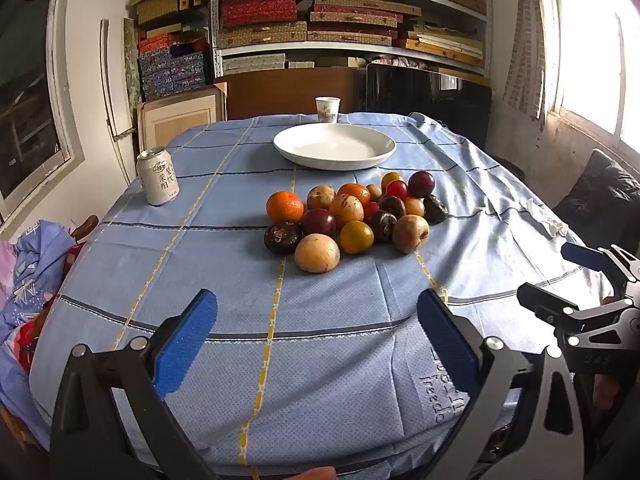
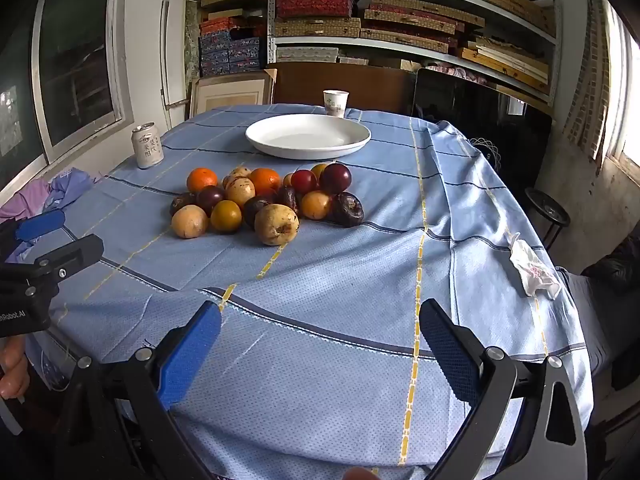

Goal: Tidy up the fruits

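Observation:
A heap of several fruits [image 1: 352, 216] [image 2: 266, 202] lies mid-table: orange tangerines, tan pears, dark red plums and blackish-purple ones. Behind it stands an empty white plate [image 1: 334, 146] [image 2: 308, 135]. My left gripper [image 1: 318, 334] hovers open over the near part of the blue cloth, nothing between its blue pads, well short of the heap. My right gripper [image 2: 320, 346] is likewise open and empty near the front edge. Each gripper shows at the side of the other's view: the right gripper [image 1: 560, 280] at the right edge, the left gripper [image 2: 60, 232] at the left edge.
A drink can [image 1: 157, 176] [image 2: 147, 151] stands at the table's left side, a paper cup [image 1: 327, 109] [image 2: 335, 102] beyond the plate. A crumpled tissue [image 2: 534, 268] lies at the right edge. The blue tablecloth [image 1: 240, 280] is wrinkled on the right. Shelves of boxes fill the back wall.

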Demonstrator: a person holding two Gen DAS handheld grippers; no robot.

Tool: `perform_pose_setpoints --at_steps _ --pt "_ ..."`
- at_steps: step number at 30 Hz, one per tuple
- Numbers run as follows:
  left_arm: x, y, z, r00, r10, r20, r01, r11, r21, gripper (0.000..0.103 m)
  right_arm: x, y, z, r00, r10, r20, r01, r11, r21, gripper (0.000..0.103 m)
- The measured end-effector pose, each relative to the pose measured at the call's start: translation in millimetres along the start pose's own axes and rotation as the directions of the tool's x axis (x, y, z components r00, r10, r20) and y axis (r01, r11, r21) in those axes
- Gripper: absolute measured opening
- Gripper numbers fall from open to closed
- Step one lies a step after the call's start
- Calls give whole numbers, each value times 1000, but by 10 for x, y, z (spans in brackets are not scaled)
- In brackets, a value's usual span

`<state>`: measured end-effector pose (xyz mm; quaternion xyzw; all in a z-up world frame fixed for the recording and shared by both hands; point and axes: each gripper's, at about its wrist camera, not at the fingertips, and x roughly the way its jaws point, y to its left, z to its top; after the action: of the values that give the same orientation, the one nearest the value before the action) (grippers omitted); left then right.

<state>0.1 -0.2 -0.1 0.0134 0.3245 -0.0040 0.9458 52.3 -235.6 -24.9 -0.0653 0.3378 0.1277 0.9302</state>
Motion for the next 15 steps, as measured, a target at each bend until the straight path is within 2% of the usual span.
perform_pose_setpoints --at_steps 15 --pt "2 -1 2 1000 1 -3 -1 1000 -1 98 -6 6 7 1000 -1 -1 1 1000 4 100"
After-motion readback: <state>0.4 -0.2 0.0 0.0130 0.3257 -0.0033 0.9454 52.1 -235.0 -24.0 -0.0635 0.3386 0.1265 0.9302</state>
